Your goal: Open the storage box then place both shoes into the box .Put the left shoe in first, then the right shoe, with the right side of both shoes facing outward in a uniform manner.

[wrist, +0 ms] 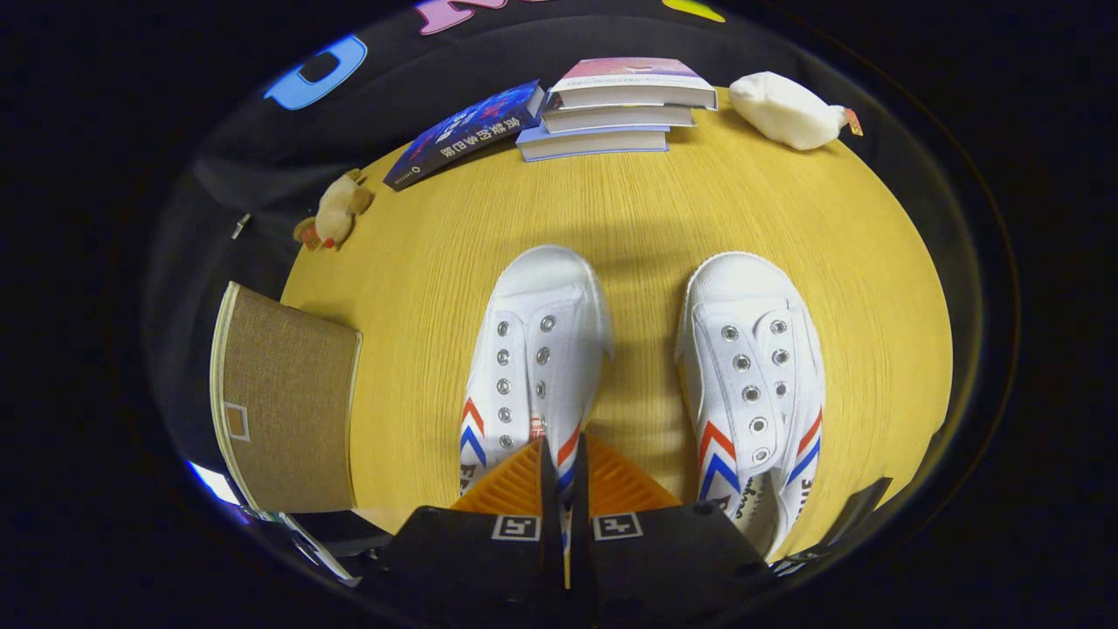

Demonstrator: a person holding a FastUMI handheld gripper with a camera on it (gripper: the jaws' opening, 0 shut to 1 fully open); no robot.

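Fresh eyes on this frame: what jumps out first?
The two white shoes side by side mid-table: the left shoe has its heel-side rim pinched between the tool's nearly closed fingers, while the right shoe sits apart, just ahead and to the side. Next, the tan storage box at the table's near edge beside the left shoe, and the book stack at the far edge.

White canvas shoes (pixel 646 367) w/ metal eyelets, woodgrain table (pixel 646 201), prob. woven-fabric box (pixel 284 411)
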